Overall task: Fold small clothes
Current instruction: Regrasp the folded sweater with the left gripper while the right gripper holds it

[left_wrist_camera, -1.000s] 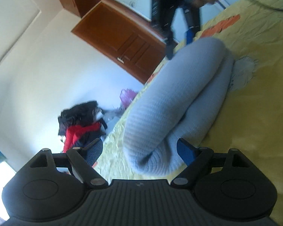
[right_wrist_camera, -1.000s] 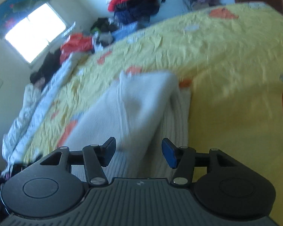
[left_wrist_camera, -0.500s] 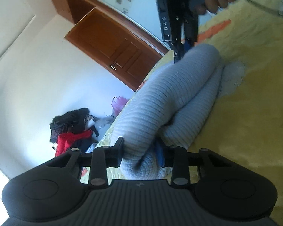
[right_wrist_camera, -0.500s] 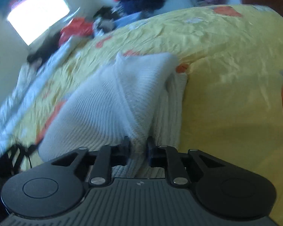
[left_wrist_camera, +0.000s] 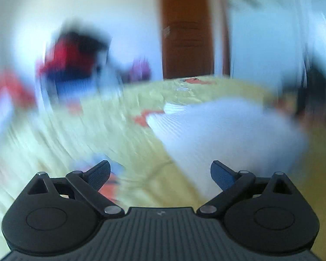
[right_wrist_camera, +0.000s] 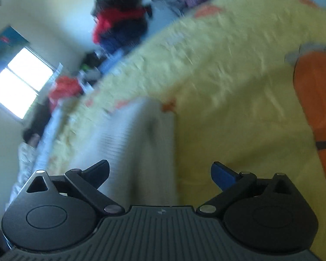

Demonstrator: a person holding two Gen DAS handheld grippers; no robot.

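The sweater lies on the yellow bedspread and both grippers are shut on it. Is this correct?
Not quite. The sweater does lie on the yellow bedspread, but neither gripper is shut on it. Both wrist views show the left gripper and the right gripper with jaws opening wide, pads off the knit.

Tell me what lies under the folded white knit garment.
The knit garment rests on the yellow bedspread, which shows all around it. Whatever is directly beneath is covered; only an orange print patch peeks out at its far corner.

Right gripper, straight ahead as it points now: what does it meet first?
Likely the folded white knit garment on the yellow bedspread; it lies just ahead of the right gripper, whose jaws are opening with nothing gripped. The blur leaves depth uncertain.
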